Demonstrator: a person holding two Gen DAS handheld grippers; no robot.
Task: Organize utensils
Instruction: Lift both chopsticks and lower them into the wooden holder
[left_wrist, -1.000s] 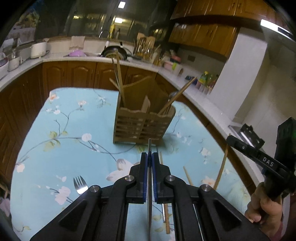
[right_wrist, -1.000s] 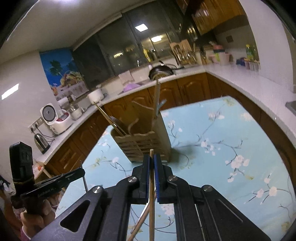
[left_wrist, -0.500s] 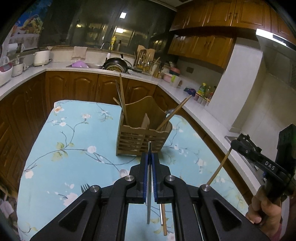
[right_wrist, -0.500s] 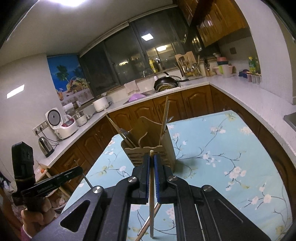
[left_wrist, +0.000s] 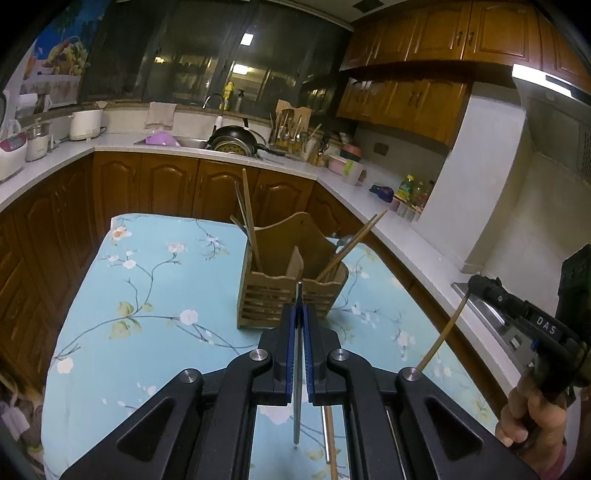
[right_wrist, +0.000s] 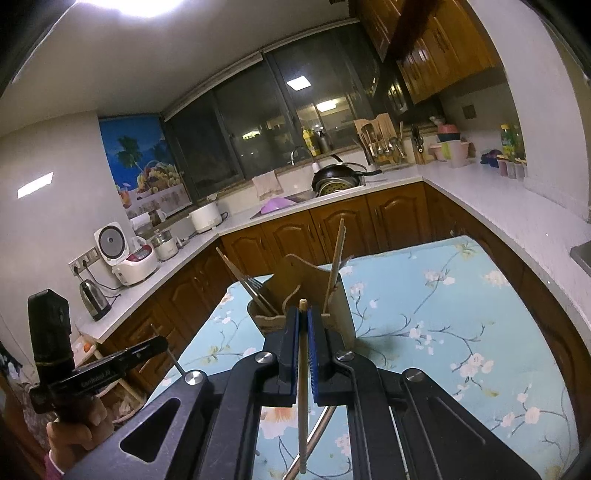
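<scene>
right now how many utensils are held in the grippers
2. A thin metal stick is clamped in the left gripper, and a wooden chopstick in the right gripper. Nothing else shows between either pair of jaws.

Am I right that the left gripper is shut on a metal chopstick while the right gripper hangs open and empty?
Not quite: the right gripper is shut on a wooden chopstick, as the right wrist view shows. The left gripper does clamp a metal chopstick.

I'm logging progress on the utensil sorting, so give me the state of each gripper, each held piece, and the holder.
left gripper: shut on metal chopstick, lifted
right gripper: shut on wooden chopstick, lifted
wooden holder: upright on floral tablecloth, partly filled with utensils
</scene>
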